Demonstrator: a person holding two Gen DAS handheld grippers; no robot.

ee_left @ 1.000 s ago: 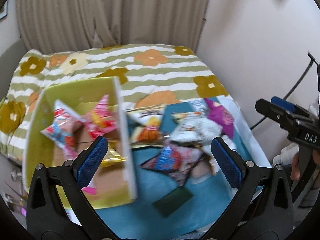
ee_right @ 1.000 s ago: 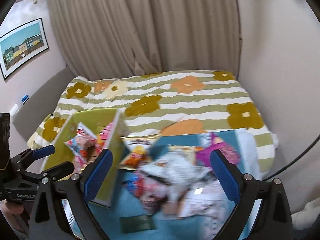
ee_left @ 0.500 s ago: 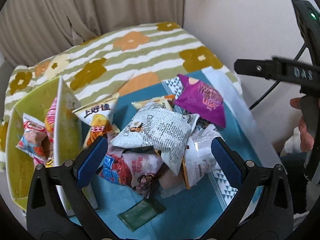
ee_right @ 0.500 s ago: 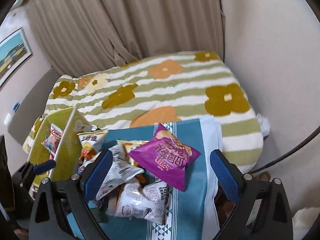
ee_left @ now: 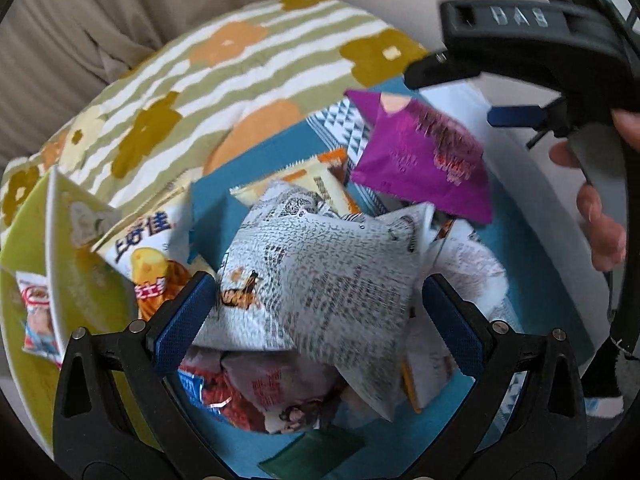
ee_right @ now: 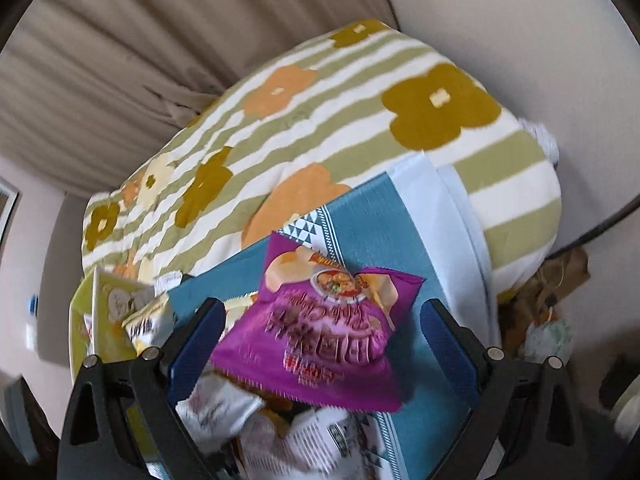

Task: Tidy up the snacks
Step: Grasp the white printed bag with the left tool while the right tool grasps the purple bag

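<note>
A heap of snack bags lies on a teal cloth (ee_left: 256,152) on the bed. My left gripper (ee_left: 316,316) is open, its blue pads either side of a white newsprint-patterned bag (ee_left: 320,280) on top of the heap. My right gripper (ee_right: 324,344) is open, straddling a purple chip bag (ee_right: 320,336), which also shows in the left wrist view (ee_left: 424,160). A yellow-green box (ee_left: 52,240) with a white divider stands at the left and holds a red-and-white packet (ee_left: 36,312). A yellow bag (ee_left: 148,256) leans by the box.
The bed has a green-striped flowered cover (ee_right: 320,120). Beige curtains (ee_right: 140,60) hang behind and a wall is on the right. A small dark green packet (ee_left: 312,456) lies on the cloth's near edge. Brown paper clutter (ee_right: 548,296) sits beside the bed.
Both grippers have moved right and down toward the snack heap; the box has slid to the left edge of view. The left now brackets the newsprint bag, the right the purple bag.
</note>
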